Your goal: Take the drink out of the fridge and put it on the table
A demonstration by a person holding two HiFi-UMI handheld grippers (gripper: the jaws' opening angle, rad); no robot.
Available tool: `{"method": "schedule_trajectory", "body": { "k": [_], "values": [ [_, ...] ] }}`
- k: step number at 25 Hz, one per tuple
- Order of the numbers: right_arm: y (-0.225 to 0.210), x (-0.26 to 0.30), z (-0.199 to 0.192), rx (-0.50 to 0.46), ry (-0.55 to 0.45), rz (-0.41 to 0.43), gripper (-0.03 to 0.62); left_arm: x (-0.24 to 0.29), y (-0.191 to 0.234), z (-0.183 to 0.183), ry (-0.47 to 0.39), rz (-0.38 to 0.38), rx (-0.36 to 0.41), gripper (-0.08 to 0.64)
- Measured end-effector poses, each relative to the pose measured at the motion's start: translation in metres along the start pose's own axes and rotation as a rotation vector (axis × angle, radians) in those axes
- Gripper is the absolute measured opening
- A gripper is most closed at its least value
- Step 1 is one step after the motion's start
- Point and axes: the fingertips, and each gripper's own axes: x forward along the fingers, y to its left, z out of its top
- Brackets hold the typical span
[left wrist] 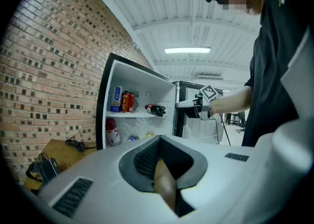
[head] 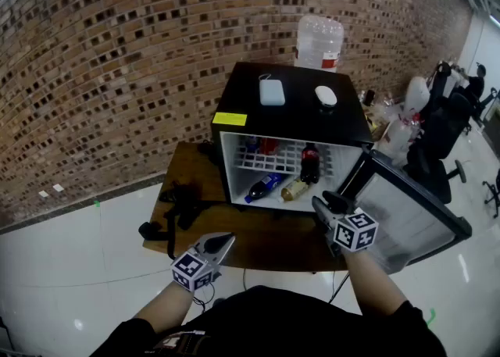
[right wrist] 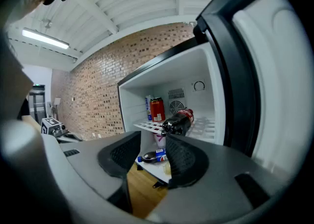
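head view: a boxy black fridge (head: 293, 105) sits on a wooden table (head: 258, 242), door open; a dark plastic cola bottle (head: 310, 164) lies on the white wire shelf (head: 269, 158) inside. left gripper view: the left gripper (left wrist: 164, 171), a smooth grey shell, is clenched on nothing. right gripper view: the right gripper (right wrist: 147, 161) is released and empty, jaws apart; the bottle lies beyond them.
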Motion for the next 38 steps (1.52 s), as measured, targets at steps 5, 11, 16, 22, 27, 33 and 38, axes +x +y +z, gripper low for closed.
{"method": "schedule_trajectory", "body": {
  "k": [5, 11, 16, 22, 27, 33, 38],
  "values": [
    [-0.019, 0.027, 0.023, 0.049, 0.04, -0.092, 0.278, -0.003, -0.002, 0.003, -0.009, -0.002, 0.008, 0.002],
    [-0.038, 0.057, 0.037, 0.224, 0.077, -0.155, 0.348, -0.007, -0.003, 0.004, -0.011, -0.004, 0.011, 0.002],
    [-0.051, 0.077, 0.041, 0.3, 0.076, -0.22, 0.39, -0.008, -0.001, 0.005, -0.016, -0.009, 0.018, 0.002],
    [-0.073, 0.094, 0.038, 0.356, 0.086, -0.268, 0.39, -0.012, -0.005, 0.005, -0.033, -0.032, 0.074, 0.002],
    [-0.08, 0.108, 0.038, 0.372, 0.124, -0.256, 0.388, -0.016, -0.011, 0.003, -0.097, -0.051, 0.129, 0.002],
    [-0.087, 0.119, 0.012, 0.371, 0.223, -0.28, 0.393, -0.026, -0.017, -0.021, -0.126, -0.067, 0.108, 0.002],
    [-0.072, 0.131, 0.0, 0.406, 0.282, -0.187, 0.394, -0.034, -0.014, -0.039, -0.131, -0.065, 0.102, 0.002]
  ]
}}
